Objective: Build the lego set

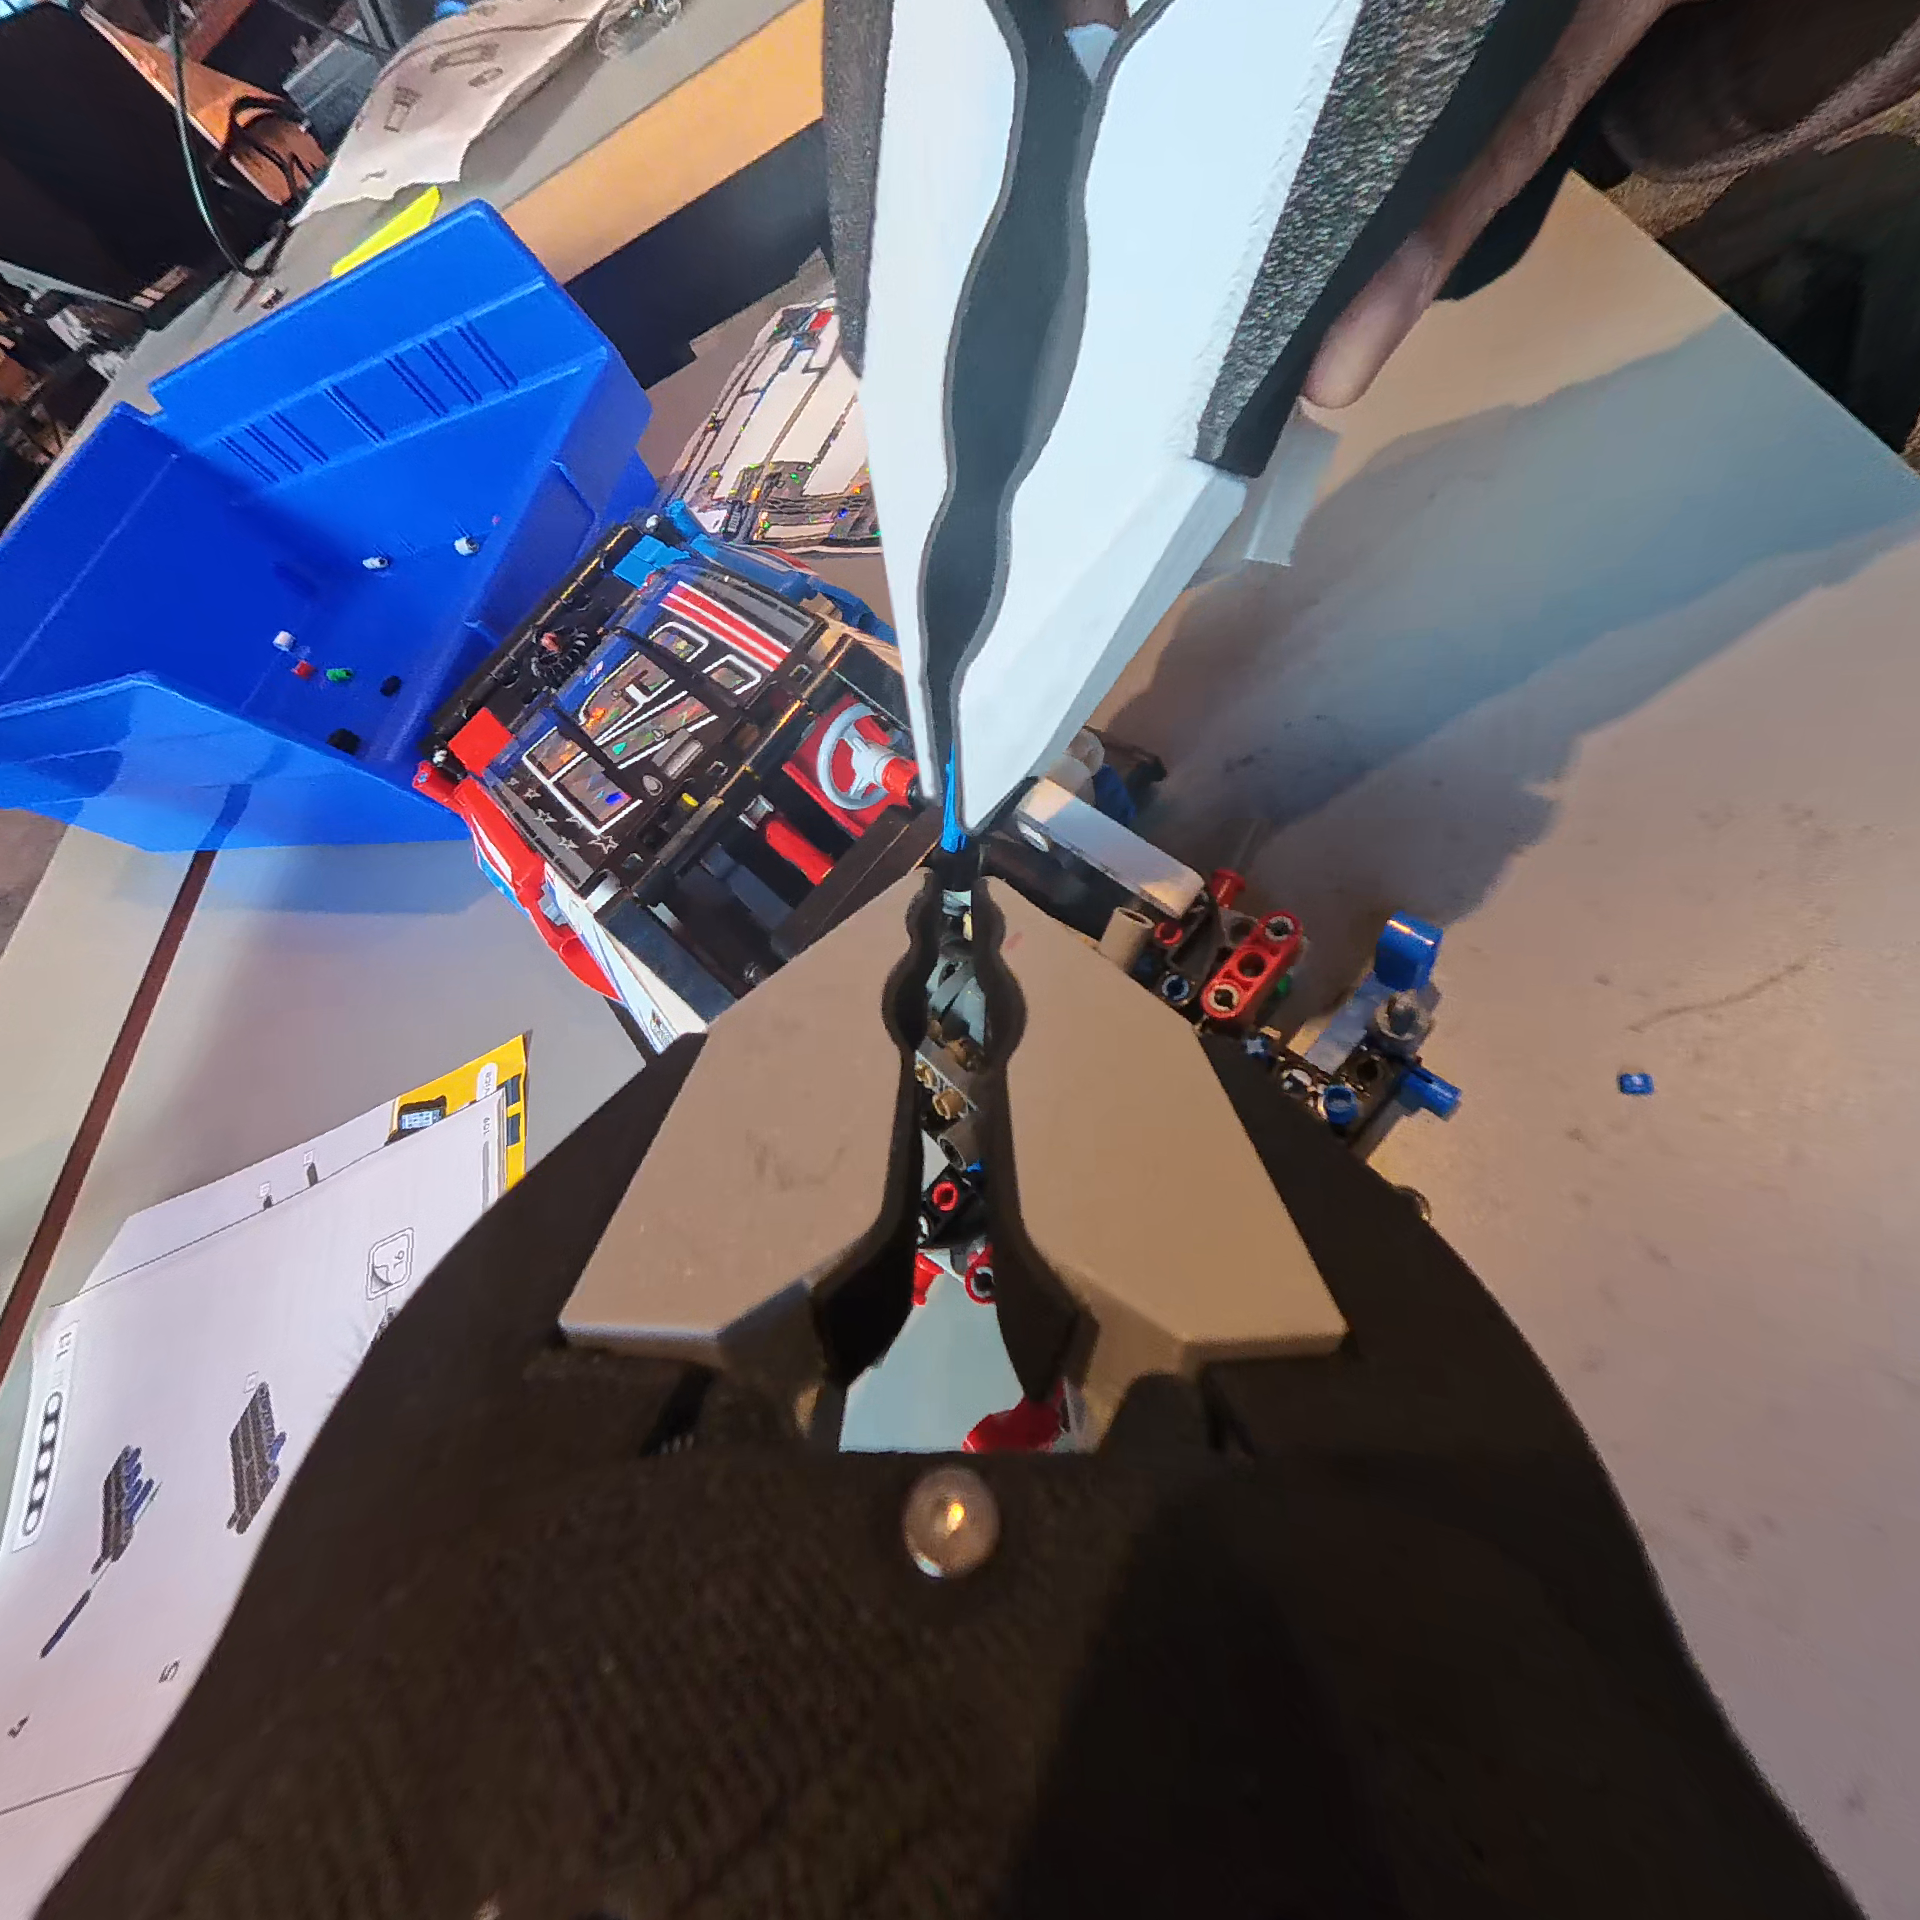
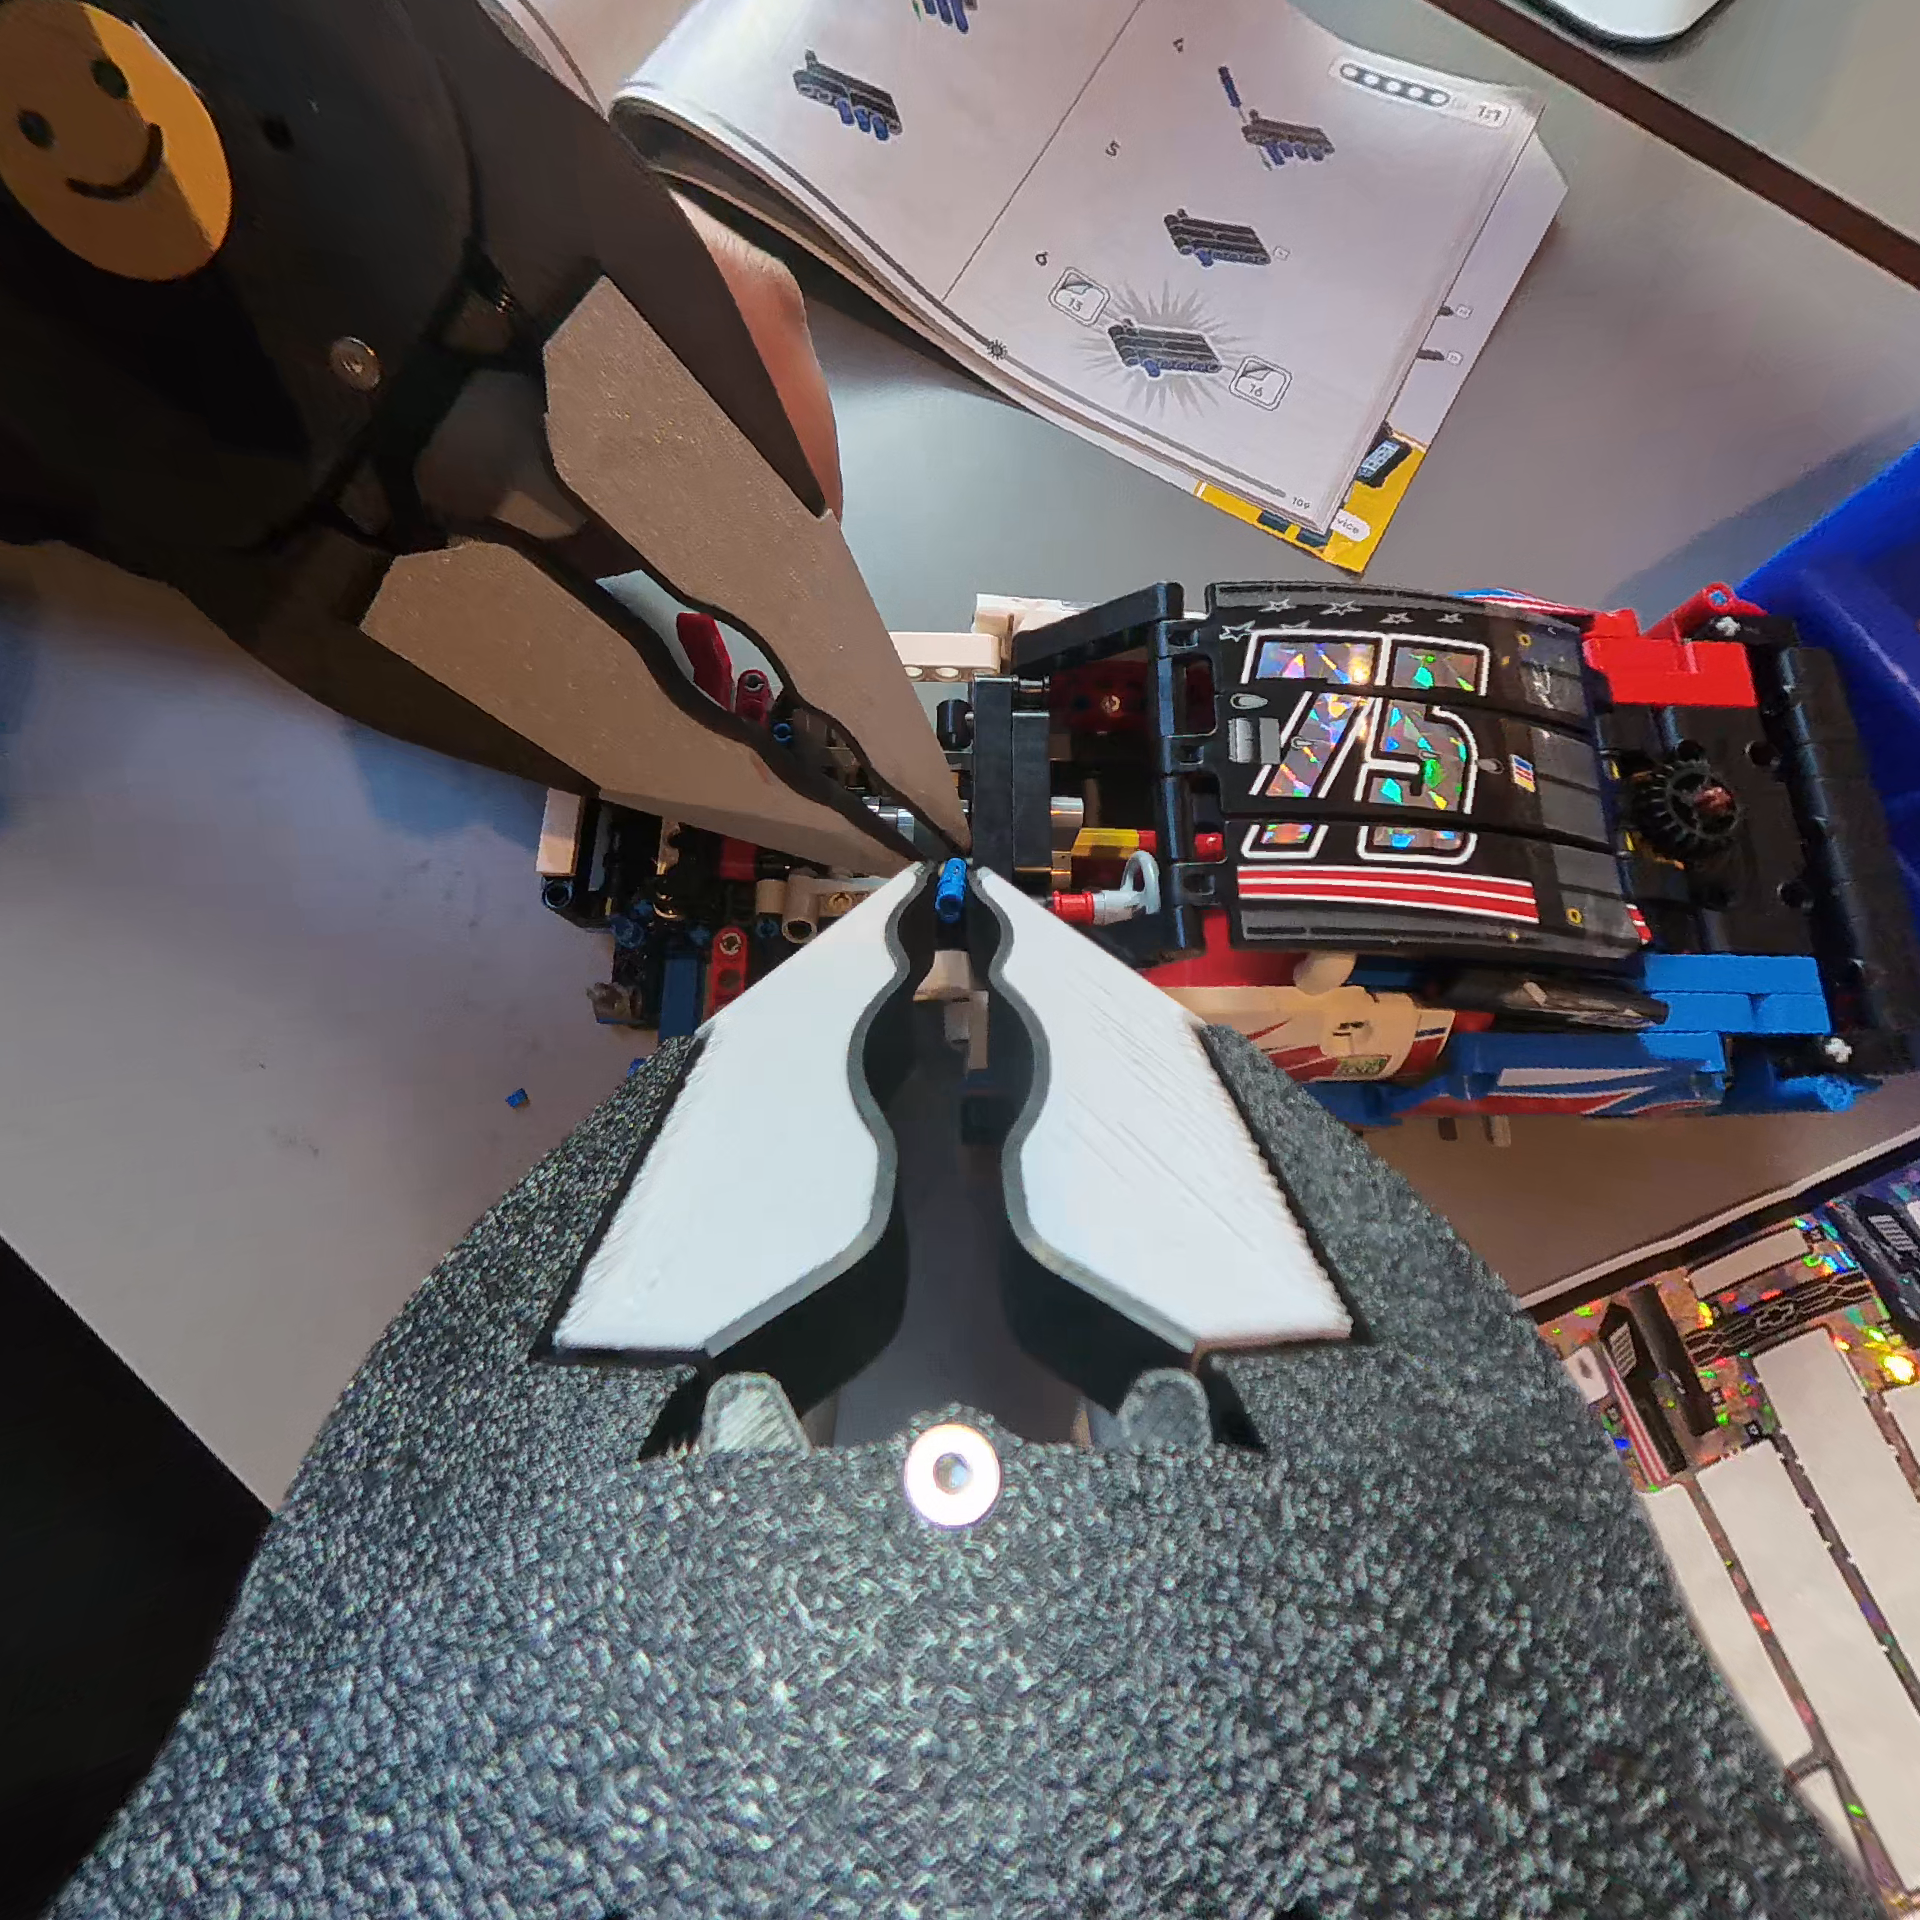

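Pinching a small blue plastic pin [image 2: 949,891] in our white-fingered right gripper [image 2: 948,883], tip-to-tip with the grey-fingered left gripper [image 1: 951,883], pressed together, above the black, red and blue brick car [image 2: 1403,821]. We judge a tilt could pop it loose.

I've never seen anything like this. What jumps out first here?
Two pointed grippers meet tip to tip mid-scene: the white right gripper pinches a tiny blue pin, and the grey left gripper closes on the car's open frame. Beside them lies a black, red and blue Lego car with glittering stickers, between a blue bin and an open booklet.
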The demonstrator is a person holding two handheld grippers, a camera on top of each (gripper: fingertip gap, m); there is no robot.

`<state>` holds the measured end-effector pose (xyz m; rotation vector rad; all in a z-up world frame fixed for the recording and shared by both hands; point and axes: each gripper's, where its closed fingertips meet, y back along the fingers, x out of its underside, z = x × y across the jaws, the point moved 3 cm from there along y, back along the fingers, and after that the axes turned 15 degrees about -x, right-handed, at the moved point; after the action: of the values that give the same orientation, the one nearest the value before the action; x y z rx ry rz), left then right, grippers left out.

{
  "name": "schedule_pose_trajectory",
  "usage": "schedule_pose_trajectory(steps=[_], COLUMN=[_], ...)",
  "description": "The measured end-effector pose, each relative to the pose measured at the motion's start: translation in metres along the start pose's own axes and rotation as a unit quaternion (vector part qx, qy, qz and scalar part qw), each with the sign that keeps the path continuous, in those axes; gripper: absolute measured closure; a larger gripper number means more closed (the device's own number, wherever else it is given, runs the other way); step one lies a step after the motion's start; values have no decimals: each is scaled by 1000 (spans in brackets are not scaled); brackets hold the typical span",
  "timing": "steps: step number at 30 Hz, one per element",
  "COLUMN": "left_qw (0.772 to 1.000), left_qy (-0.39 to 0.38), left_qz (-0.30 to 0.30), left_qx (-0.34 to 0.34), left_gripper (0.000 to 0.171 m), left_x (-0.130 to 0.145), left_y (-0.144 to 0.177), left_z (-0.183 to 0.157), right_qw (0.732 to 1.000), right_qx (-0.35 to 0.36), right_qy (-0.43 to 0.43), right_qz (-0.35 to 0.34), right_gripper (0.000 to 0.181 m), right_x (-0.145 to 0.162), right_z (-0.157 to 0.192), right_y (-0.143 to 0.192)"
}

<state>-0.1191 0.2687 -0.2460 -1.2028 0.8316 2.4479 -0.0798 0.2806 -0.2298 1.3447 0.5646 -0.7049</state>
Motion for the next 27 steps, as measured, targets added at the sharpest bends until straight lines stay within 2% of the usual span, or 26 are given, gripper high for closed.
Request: schedule_pose_trajectory(steps=[10,17,20,27], left_qw=[1000,1000,1000,1000], left_qy=[12,3,5,8], left_qz=[6,3,2,-3], left_qx=[5,-2,-6,-24], left_gripper=[171,171,171,171], left_x=[3,1,1,0], left_y=[-1,-2,-2,-2], left_z=[0,-1,-1,-1], right_qw=[997,983,978,975], right_qx=[4,-14,-37,-70], right_qy=[34,63,31,-48], right_qz=[63,169,203,203], right_gripper=[176,176,176,176], right_x=[1,-5,-9,-14], right_z=[-1,-3,-5,-8], right_y=[-1,-1,-1,-3])
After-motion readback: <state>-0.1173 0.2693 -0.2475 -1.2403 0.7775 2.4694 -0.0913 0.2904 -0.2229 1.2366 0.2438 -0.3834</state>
